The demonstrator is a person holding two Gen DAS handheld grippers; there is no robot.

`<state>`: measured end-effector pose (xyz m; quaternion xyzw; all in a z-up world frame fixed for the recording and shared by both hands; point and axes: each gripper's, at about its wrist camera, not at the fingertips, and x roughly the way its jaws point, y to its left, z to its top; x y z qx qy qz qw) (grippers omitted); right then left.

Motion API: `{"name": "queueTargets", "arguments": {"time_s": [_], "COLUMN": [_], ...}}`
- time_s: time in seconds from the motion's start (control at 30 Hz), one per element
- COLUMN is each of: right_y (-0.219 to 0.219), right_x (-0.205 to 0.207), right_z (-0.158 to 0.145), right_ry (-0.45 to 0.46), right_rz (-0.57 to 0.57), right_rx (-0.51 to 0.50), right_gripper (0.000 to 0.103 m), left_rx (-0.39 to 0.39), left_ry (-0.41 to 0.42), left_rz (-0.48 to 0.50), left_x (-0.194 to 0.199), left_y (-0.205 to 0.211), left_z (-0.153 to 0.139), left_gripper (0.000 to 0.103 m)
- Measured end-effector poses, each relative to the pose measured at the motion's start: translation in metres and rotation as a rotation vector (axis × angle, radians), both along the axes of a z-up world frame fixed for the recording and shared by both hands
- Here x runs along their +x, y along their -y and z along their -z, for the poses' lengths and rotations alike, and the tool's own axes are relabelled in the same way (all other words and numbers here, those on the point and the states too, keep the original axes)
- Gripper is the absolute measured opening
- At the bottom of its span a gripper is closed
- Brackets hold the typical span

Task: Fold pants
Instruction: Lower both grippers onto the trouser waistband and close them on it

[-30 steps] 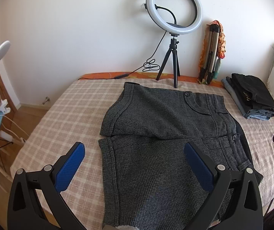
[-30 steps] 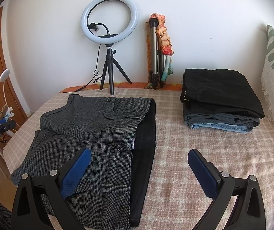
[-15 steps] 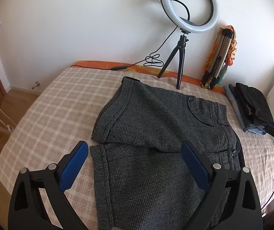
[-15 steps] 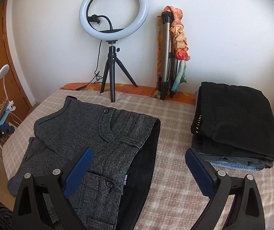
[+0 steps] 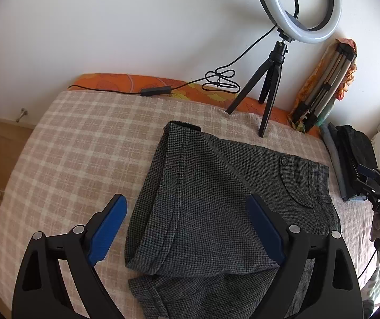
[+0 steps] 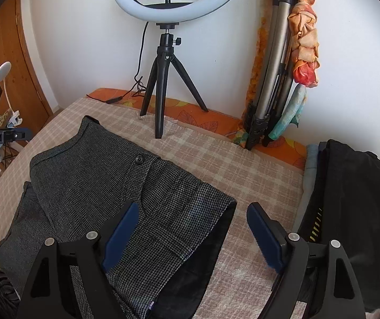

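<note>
With both the left gripper point(image 5: 187, 228) and right gripper point(image 6: 192, 232) spread wide and empty over the half-folded grey pants point(image 5: 216, 207), I reckon I should pinch both layers squarely at matching edges.

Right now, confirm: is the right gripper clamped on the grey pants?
No: the right gripper hangs open above the grey pants, its fingers spread wide.

Pants point(image 5: 216, 207): matt, seemingly woollen weave.

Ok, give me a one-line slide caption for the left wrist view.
Open left gripper hovering over partly folded grey houndstooth pants on a checked bedspread, ring light behind.
</note>
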<state>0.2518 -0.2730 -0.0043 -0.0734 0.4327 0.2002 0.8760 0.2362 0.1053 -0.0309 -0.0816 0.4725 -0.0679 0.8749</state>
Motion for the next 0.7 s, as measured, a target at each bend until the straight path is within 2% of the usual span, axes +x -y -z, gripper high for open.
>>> {"name": "queueTargets", "arguments": {"time_s": [0.13,0.27,0.47,0.6,0.7], "right_y": [-0.004,-0.006,-0.018,-0.022,-0.027], "right_x": [0.03,0.054,0.076,0.089,0.095], "right_z": [0.016,0.035,0.059,0.071,0.079], "right_ry": [-0.062,-0.118,-0.162,-0.19,-0.214], "right_rz": [-0.016,-0.004,-0.043,-0.056,-0.081], "right_rx": [0.002,0.009,-0.014,-0.03,-0.041], "right_gripper": [0.085,0.085,0.085,0.085,0.085], "left_rx": [-0.051,-0.058,0.032,-0.028,-0.036], "left_ry": [-0.046,-0.074,-0.111,-0.156,-0.164], "left_rz": [0.03,0.044,0.049,0.025,0.03], "left_x": [0.038,0.071,0.112,0.126,0.13], "left_y": [-0.002,-0.002,0.007,0.004,0.007], "left_z": [0.016,0.031,0.055,0.072,0.08], "left_gripper": [0.091,0.091,0.091,0.091,0.088]}}
